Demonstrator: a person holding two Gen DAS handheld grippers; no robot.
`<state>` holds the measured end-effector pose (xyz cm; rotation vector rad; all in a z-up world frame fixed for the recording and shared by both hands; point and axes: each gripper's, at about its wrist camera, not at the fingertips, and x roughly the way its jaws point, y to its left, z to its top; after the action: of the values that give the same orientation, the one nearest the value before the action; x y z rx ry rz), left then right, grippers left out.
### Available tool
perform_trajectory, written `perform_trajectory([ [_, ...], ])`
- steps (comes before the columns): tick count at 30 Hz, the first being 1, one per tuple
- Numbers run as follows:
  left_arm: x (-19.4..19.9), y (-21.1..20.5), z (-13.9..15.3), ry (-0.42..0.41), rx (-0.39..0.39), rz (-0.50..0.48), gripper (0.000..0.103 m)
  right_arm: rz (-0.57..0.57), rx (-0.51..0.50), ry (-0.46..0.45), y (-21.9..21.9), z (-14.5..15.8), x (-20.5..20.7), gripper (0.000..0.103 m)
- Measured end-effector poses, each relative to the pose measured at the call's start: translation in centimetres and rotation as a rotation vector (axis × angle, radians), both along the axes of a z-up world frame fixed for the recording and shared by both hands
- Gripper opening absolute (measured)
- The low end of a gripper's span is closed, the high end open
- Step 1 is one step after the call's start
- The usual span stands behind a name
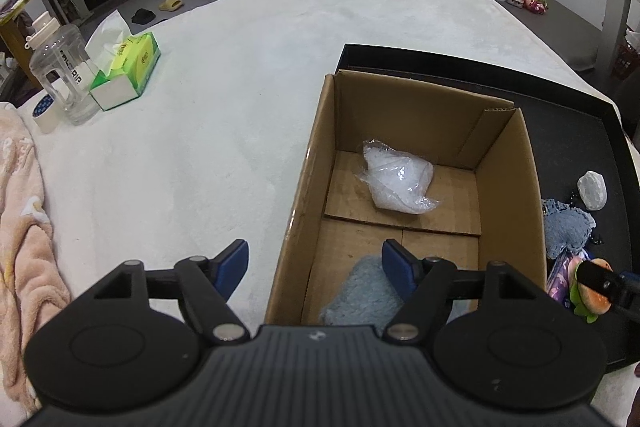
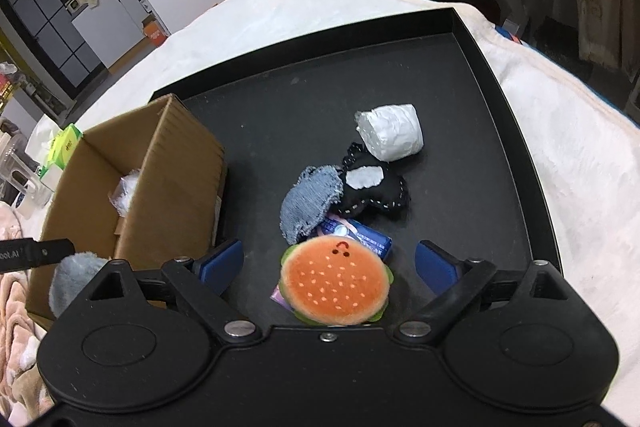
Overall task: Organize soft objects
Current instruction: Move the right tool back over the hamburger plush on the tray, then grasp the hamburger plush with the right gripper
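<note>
Left gripper (image 1: 314, 269): released, jaws apart with nothing between the pads; it hangs over the near left wall of the cardboard box (image 1: 312, 163), one pad outside the box, the other above its floor.
Blue fluffy piece (image 1: 362, 293): lies on the box floor just below and touching the line of the inner pad; whether the pad brushes it, I cannot tell.
Bagged white stuffing (image 1: 398, 179): further ahead of the left gripper, on the box floor.
Right gripper (image 2: 330, 267): released, jaws wide, straddling the burger plush (image 2: 335, 283) without pressing it.
Pile ahead of the right gripper: denim patch (image 2: 308, 205), black stitched cushion (image 2: 374, 193) and white foam roll (image 2: 390, 137), all on the black tray (image 2: 516, 131).
Risk, double pick: the burger plush rests on a purple packet (image 2: 360, 237); closing low would probably pinch the packet too.
Risk, slip: the plush is round and soft, so an off-centre squeeze may squirt it toward the camera.
Risk, collision: the two grippers work close beside the box wall; a swing over could knock it.
Hidden: the packet is mostly covered; its print is unreadable.
Cut off: the near edge of the plush sits behind the gripper body.
</note>
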<state>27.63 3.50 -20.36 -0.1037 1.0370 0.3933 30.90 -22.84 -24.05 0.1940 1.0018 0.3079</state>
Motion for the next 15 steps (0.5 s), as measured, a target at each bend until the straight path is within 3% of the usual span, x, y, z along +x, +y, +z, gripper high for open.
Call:
perform_trajectory([
  [3,0.1,-0.4,0.0,0.003,0.014,0.002,0.072,0.005,-0.014,0.006,0.1,-0.5,0.0,0.090],
  [6,0.2,-0.7,0.1,0.006,0.021,-0.003,0.072,0.012,-0.024,0.015,0.1,-0.9,0.0,0.067],
  [7,0.2,-0.8,0.1,0.006,0.024,-0.004,0.072,0.014,-0.011,0.027,0.0,-1.0,0.0,0.055],
  [15,-0.1,-1.5,0.4,0.011,0.064,-0.036,0.072,-0.015,0.044,0.000,-1.3,-0.2,-0.2,0.050],
])
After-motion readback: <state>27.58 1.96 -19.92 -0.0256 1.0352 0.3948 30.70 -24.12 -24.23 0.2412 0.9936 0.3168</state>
